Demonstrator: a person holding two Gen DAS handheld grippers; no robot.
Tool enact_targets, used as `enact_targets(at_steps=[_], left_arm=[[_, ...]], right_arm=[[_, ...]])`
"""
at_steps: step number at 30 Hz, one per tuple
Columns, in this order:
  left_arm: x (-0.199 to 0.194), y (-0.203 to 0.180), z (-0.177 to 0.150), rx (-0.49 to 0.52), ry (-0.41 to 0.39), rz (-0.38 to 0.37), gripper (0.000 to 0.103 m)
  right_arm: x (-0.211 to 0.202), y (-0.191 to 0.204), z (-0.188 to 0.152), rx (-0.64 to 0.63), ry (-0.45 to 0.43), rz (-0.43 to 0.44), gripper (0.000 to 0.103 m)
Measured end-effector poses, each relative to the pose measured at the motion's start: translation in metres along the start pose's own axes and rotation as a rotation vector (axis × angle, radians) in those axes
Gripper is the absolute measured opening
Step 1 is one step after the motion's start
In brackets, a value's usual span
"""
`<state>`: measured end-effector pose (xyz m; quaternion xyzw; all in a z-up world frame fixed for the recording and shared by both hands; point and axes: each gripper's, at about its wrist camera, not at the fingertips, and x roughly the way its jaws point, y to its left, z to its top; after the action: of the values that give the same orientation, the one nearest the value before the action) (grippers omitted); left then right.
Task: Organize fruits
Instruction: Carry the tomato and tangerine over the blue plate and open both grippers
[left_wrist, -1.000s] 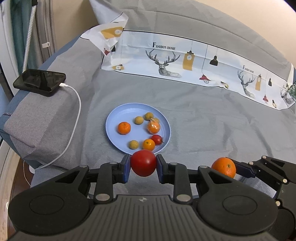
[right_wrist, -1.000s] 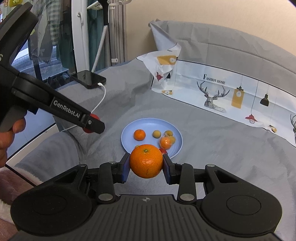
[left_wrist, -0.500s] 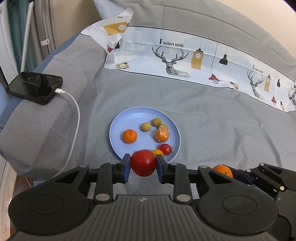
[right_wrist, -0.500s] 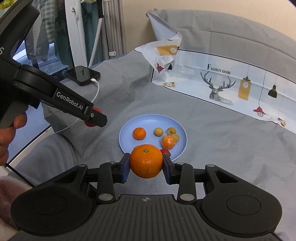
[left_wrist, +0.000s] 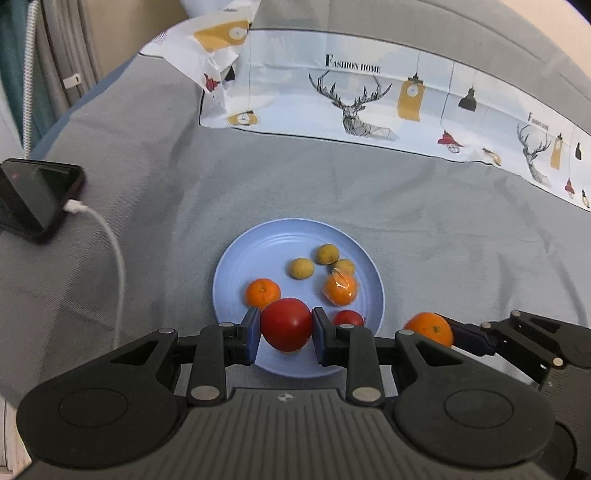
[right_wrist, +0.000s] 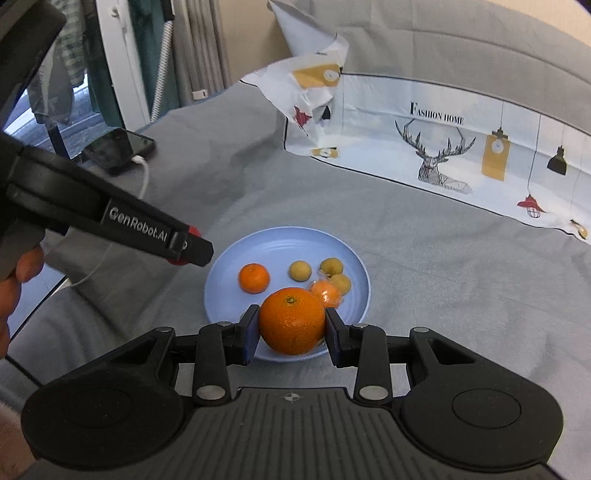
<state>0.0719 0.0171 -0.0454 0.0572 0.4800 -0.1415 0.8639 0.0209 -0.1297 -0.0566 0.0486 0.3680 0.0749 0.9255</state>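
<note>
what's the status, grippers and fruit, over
Left gripper shut on tomato. Right gripper shut on orange. Both above blue plate near edge. Nothing in the way.

Red tomato (left_wrist: 286, 324) clamped in left gripper (left_wrist: 284, 334), over near rim of blue plate (left_wrist: 258, 254). Big orange (right_wrist: 291, 320) clamped in right gripper (right_wrist: 291, 334), also above near rim. On plate: 1 mandarin (left_wrist: 263, 293), 3 yellow-green longans (left_wrist: 301, 268), 1 plastic-wrapped mandarin (left_wrist: 340, 288), 1 small tomato (left_wrist: 349, 317).
</note>
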Motion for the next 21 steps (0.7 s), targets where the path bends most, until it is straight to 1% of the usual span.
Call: enact_targets(at_steps=[10,20,21], left_arm=[[0.058,0.009,0.022,-0.016,0.071,0.026,0.032],[0.089,0.016,0.032,-0.019,0.101,0.046,0.032],[0.090,0.016,0.032,-0.014,0.098,0.044,0.034]], right_arm=[[0.057,-0.006,0.018,-0.013,0.044,0.028,0.038],[0.093,-0.007,0.020,-0.032,0.093,0.033,0.038],[0.095,-0.007,0.021,-0.034,0.095,0.033,0.038]])
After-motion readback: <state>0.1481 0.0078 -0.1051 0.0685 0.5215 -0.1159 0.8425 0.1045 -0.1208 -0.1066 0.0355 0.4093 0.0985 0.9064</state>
